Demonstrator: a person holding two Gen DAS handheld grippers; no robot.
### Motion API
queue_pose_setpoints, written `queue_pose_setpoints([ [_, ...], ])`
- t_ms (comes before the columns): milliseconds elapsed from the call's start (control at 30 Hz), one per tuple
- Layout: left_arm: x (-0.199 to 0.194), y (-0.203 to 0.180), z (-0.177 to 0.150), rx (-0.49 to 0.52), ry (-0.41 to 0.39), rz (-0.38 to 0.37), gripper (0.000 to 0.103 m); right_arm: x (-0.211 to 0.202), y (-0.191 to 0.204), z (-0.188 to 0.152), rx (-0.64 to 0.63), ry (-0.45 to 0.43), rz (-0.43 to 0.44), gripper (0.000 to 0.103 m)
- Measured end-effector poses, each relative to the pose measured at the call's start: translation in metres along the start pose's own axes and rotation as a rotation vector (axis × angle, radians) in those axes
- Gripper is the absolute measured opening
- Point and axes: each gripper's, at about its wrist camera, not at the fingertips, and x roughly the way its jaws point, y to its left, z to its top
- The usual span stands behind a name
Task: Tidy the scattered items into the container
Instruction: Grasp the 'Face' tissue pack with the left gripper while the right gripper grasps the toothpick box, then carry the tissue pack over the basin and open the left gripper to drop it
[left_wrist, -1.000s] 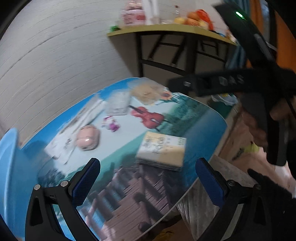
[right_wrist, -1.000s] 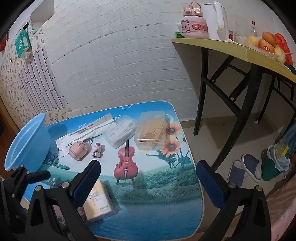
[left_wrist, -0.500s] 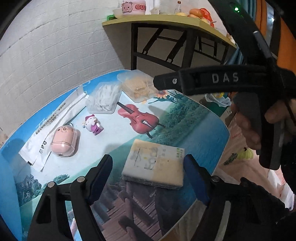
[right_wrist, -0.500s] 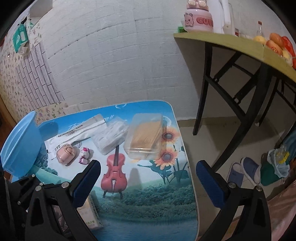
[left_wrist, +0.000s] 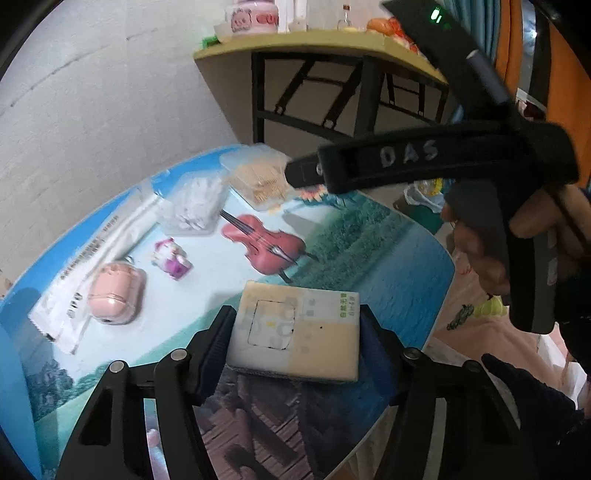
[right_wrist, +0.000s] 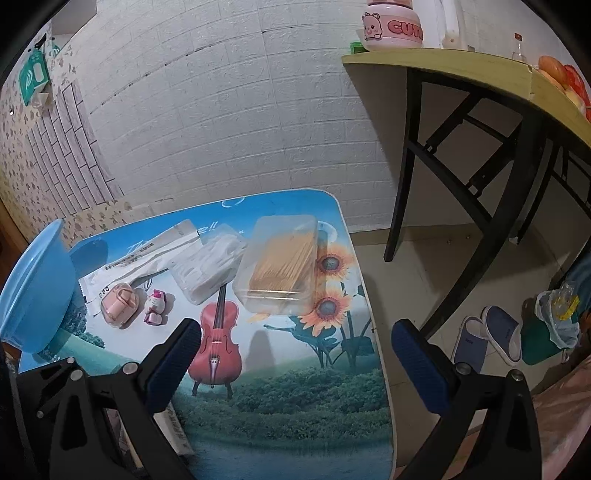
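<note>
left fingers (left_wrist: 218, 343) clamp tissue pack (left_wrist: 295, 334) | right fingers (right_wrist: 177, 354) spread | basin (right_wrist: 33, 295) cropped

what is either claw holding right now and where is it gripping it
The left claw grips the tissue pack by its two short ends, still on the table. The right claw is open, empty.

White letters "DAS" on the right gripper (left_wrist: 436, 162); pink "CUT…" beside a bear face on the pink jar (right_wrist: 391, 26); green print on the tissue pack (left_wrist: 295, 332), illegible.
</note>
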Motion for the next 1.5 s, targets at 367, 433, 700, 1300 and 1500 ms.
queue_pose_setpoints([
  [367,-0.031,0.048,0.010,-0.182,-0.079,0.168,0.063,0.030,0.009,0.016,-0.013,0.030,-0.043,0.103],
  [433,-0.036,0.053,0.011,-0.198,-0.088,0.183,0.063,0.036,0.010,0.019,-0.009,0.039,-0.044,0.103],
  [700,-0.045,0.059,0.006,-0.213,-0.096,0.184,0.063,0.062,0.015,0.027,-0.034,0.081,-0.102,0.094],
  [1300,-0.053,0.065,0.009,-0.243,-0.110,0.204,0.063,0.083,0.025,0.031,-0.087,0.114,-0.101,0.063],
  [1500,-0.062,0.064,0.009,-0.264,-0.119,0.220,0.063,0.066,0.026,0.018,-0.082,0.117,-0.111,0.063],
])
